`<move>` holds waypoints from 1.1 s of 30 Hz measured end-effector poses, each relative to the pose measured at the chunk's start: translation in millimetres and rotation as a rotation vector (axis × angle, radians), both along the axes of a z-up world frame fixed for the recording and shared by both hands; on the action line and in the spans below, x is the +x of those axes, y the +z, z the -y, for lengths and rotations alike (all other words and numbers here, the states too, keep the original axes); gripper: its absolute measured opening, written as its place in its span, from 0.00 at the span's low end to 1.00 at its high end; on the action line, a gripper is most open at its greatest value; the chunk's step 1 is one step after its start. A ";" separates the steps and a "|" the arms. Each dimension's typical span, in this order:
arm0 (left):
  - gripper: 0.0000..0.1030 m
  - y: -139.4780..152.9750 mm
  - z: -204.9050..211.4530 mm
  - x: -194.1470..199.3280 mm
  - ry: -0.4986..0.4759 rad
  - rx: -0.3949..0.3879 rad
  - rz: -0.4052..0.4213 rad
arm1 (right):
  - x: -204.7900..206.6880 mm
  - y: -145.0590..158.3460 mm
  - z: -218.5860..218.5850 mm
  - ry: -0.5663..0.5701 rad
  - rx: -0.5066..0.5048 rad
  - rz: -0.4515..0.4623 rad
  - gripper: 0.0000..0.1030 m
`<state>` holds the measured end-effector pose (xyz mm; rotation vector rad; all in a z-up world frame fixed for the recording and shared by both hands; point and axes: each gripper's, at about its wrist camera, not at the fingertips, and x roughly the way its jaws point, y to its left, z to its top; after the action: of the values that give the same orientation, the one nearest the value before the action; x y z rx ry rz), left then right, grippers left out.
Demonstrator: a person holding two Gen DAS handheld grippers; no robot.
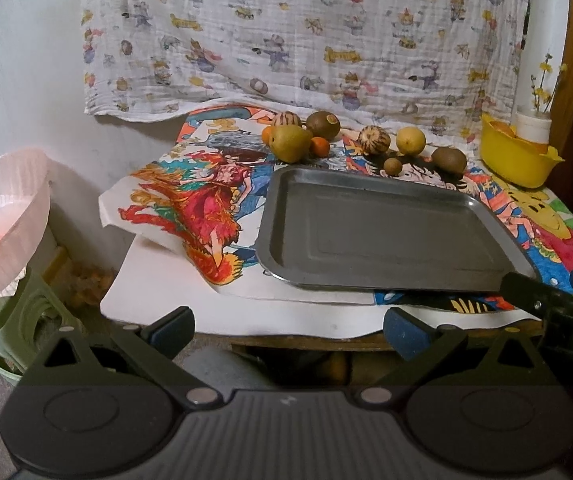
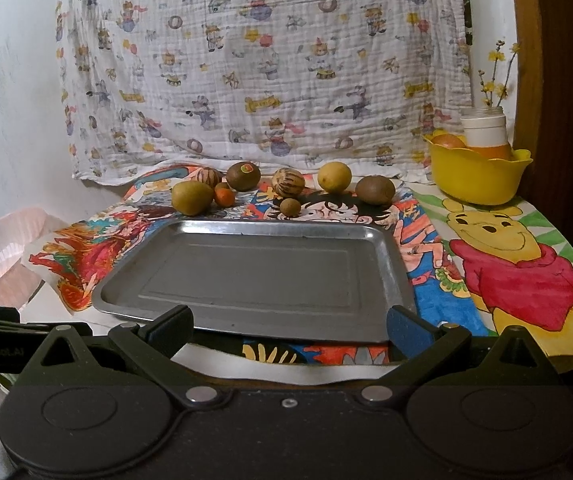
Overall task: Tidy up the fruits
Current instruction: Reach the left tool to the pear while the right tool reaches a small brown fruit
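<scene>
Fruit (image 2: 282,186) lies in a loose row along the table's far edge, straight ahead of both my claws and beyond the tray (image 2: 258,276); the row runs left to right, across my reach. My right claw (image 2: 290,330) hangs at the tray's near edge, jaws wide, holding nothing. My left claw (image 1: 288,334) hangs off the table's near edge, equally wide and unladen. I judge the right nearer.

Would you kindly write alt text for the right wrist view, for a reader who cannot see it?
An empty metal tray sits on a table covered with cartoon drawings, with a row of loose fruits behind it. The open right hand-held gripper is at the tray's near edge, holding nothing. A yellow bowl stands at the back right.
</scene>
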<state>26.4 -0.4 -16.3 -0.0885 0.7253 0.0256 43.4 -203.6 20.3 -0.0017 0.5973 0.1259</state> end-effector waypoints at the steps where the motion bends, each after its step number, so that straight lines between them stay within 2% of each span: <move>1: 0.99 -0.5 0.2 3.1 -0.003 0.004 -0.003 | 2.5 -1.0 0.0 0.004 -0.002 0.000 1.00; 9: 0.99 1.9 -7.5 37.7 -0.008 0.034 -0.020 | 31.1 -5.4 2.1 0.068 -0.024 0.022 1.00; 14: 0.99 7.9 -17.7 68.1 -0.025 -0.002 -0.042 | 56.4 -4.4 -0.9 0.125 -0.067 0.039 1.00; 17: 0.99 11.3 -19.8 85.9 -0.037 0.010 -0.042 | 75.6 -3.5 -2.6 0.159 -0.093 0.038 1.00; 27: 0.99 18.7 -26.0 144.1 -0.071 -0.021 -0.074 | 145.5 4.1 -4.5 0.290 -0.128 -0.012 1.00; 33: 0.99 22.3 -32.4 175.2 -0.086 -0.028 -0.081 | 177.7 7.7 -5.4 0.329 -0.165 -0.024 1.00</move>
<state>201.6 32.0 6.0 -0.0830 0.8098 -0.0638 221.1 -198.2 28.0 -0.2590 0.6268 0.3960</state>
